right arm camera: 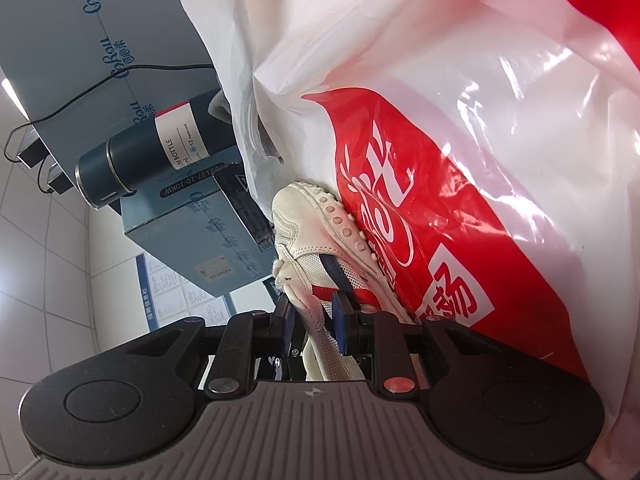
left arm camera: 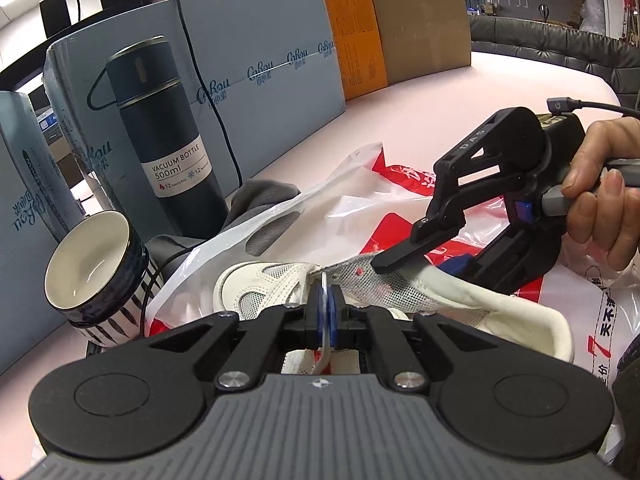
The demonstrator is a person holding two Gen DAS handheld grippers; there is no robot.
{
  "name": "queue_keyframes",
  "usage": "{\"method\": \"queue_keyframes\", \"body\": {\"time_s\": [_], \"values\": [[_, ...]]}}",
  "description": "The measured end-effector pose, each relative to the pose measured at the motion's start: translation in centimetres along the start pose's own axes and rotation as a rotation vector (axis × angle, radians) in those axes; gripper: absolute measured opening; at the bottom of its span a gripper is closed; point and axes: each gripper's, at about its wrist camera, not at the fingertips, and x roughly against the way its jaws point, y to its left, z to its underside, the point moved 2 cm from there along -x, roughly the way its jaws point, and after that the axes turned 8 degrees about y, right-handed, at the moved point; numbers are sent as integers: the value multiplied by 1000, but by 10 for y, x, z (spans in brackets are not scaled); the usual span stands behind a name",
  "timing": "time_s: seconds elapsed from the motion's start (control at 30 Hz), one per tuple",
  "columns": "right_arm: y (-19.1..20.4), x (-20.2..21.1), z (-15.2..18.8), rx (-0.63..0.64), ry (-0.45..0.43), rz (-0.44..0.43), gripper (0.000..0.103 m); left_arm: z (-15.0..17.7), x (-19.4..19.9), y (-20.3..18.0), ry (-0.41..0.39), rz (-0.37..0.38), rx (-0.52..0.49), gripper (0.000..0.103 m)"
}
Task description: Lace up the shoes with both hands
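Shoe (left arm camera: pixel 400 292): off-white, grey mesh panels, navy and red side stripes. Lace (left arm camera: pixel 325 292) white. Claws black with blue pads (left arm camera: pixel 318 308). Plastic bag (right arm camera: pixel 460 128): white, red print. Vacuum bottle (left arm camera: pixel 160 120): dark navy, white label. Cup (left arm camera: pixel 96 276): cream inside, navy-and-white stripes outside. Surface (left arm camera: pixel 460 88) pale pink. Boxes: grey-blue (left arm camera: pixel 260 60), orange (left arm camera: pixel 354 36), brown (left arm camera: pixel 420 24).

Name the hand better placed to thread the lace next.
Left. The left gripper is shut on the lace tip beside the eyelets, while the right gripper clamps the shoe steady.

Bottle (left arm camera: pixel 168 128) and cup (left arm camera: pixel 96 276) crowding shoe's (left arm camera: pixel 260 284) left
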Motion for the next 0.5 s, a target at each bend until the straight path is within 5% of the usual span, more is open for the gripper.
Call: {"method": "queue_keyframes", "body": {"time_s": [0.5], "values": [[13, -5, 1, 75, -12, 50, 20, 0, 0, -4, 14, 47, -19, 3]]}}
